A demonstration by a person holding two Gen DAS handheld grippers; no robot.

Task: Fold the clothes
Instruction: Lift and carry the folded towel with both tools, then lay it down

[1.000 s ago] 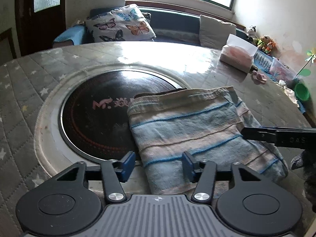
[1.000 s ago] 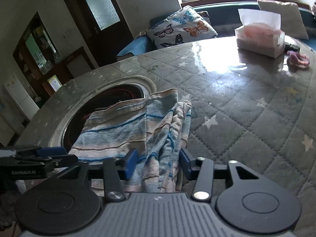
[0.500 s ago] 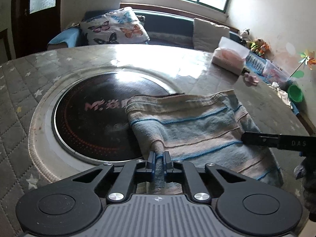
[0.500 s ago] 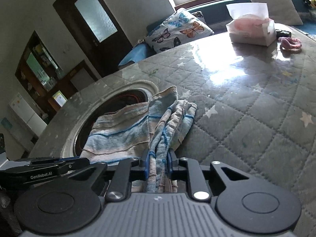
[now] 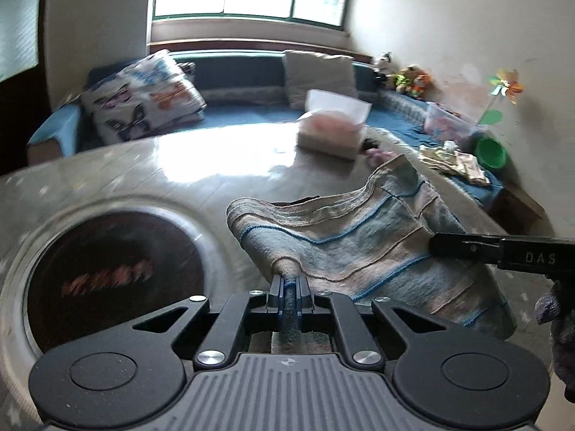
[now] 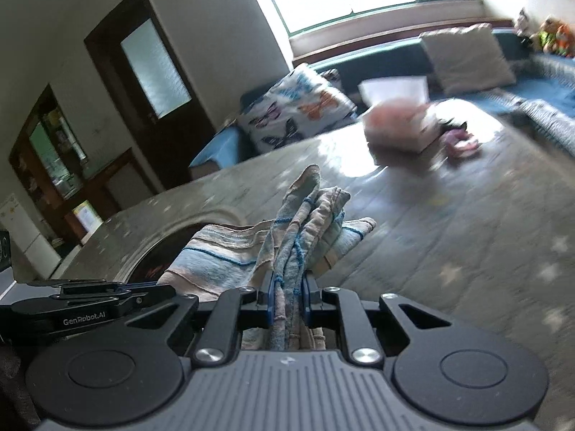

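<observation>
Quilted bench (image 5: 107,165) with its round dark hob (image 5: 111,280) carries the striped cloth (image 5: 359,237), near edge pinched in the closed left gripper (image 5: 290,289) and closed right gripper (image 6: 287,296); both should rise evenly, keeping the edge taut before folding over.

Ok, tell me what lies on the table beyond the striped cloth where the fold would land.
Nothing close. Both tongs, left and right, grip the striped cloth. Bare table lies beyond it; only the tissue box stands farther back.
</observation>
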